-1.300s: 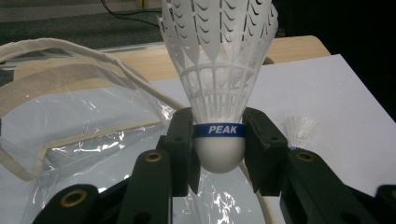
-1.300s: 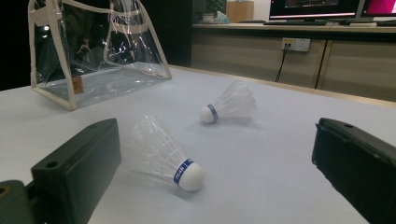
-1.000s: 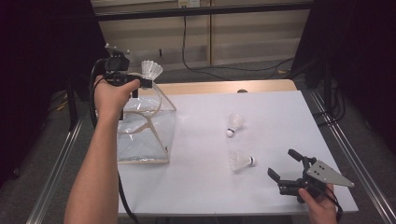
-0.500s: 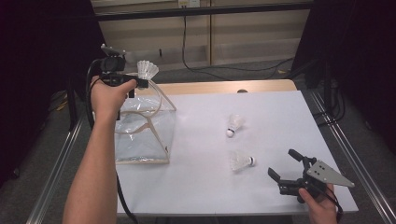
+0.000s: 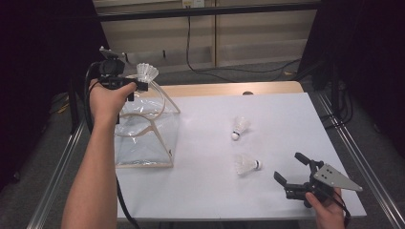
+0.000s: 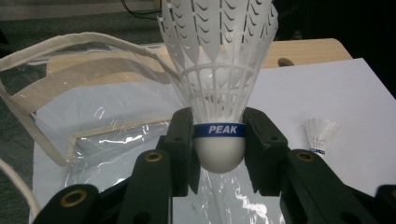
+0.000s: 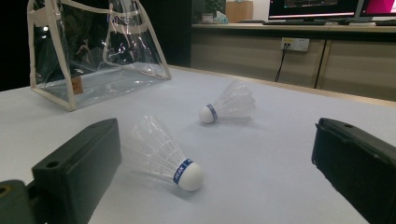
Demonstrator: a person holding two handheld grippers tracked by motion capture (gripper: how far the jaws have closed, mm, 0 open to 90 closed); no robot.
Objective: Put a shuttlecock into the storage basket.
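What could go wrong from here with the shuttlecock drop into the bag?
1. The left gripper clamps the held shuttlecock only at its round cork; it might pivot or slip.
2. The clear bag looks soft, its handles arching over the mouth; a drop could catch on them or bounce out.
3. The right gripper sits open near the closest shuttlecock lying on the table; a nudge may roll it.

Both forearms are showing bare, no sleeves. The left gripper [image 5: 138, 86] is wearing black, blocky jaws with brass-ringed screw holes, a black cable trailing toward six o'clock. The right gripper [image 5: 290, 168] is carrying a grey three-cornered plate dotted with screws at three o'clock.
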